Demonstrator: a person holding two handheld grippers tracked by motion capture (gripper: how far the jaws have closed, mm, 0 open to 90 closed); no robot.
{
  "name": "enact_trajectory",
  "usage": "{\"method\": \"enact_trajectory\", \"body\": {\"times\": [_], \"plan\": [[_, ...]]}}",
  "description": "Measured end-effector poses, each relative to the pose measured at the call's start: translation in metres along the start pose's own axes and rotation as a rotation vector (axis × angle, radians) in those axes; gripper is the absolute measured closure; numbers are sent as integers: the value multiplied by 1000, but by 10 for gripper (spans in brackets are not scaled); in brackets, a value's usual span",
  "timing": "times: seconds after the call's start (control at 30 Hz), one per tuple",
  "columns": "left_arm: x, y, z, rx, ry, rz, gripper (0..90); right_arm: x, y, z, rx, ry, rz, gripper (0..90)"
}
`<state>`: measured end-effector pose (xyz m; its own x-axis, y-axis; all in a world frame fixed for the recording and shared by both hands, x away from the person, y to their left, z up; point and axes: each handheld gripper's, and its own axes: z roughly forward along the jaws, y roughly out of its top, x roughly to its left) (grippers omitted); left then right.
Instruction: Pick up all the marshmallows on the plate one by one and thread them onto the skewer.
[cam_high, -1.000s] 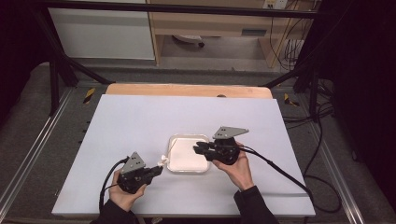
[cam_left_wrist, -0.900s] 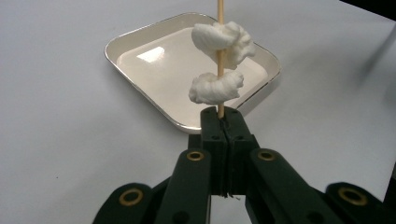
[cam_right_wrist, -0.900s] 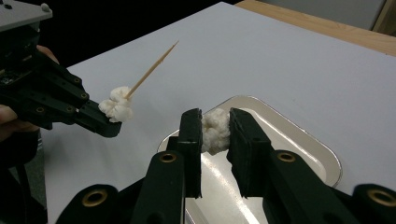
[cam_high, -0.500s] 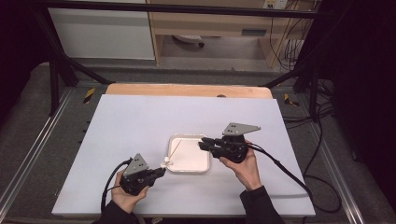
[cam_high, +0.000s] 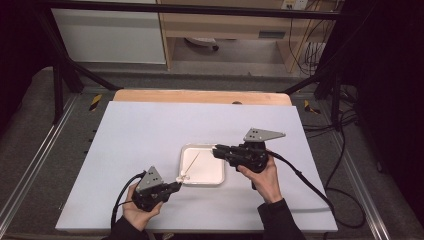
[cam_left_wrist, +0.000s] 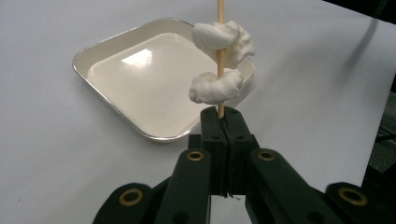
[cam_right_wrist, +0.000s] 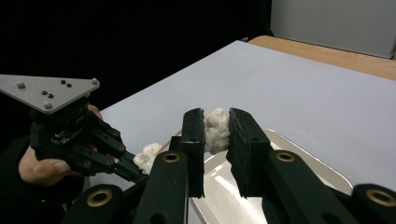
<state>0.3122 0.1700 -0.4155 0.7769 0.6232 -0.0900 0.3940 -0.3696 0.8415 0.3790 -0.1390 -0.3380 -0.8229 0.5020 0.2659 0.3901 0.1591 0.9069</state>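
Overhead, the left gripper sits at the tray's near left corner, its jaws pressed on the skewer, which slants up over the tray; the right gripper hovers over the tray's far right edge, where a second ago it sat lower, over the tray's middle; the white table lies under all. Next, the left gripper view: the jaws are shut tight on the skewer's base, with two white puffs threaded just above them and the tray behind. Last, the right gripper view: the jaws stand narrowly parted, pinching one puff; the left gripper shows beyond with its skewer.
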Motion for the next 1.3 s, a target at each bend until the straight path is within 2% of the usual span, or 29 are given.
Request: {"method": "enact_trajectory", "body": {"times": [0.27, 0.63, 1.3], "plan": [[-6, 2, 2, -4, -10, 15, 888, -1, 0, 8, -20, 52, 45, 765], [-8, 2, 2, -5, -16, 25, 888, -4, -2, 16, -19, 77, 79, 765], [-10, 2, 3, -10, -25, 65, 888, -4, -7, 21, 30, 142, 88, 790]]}}
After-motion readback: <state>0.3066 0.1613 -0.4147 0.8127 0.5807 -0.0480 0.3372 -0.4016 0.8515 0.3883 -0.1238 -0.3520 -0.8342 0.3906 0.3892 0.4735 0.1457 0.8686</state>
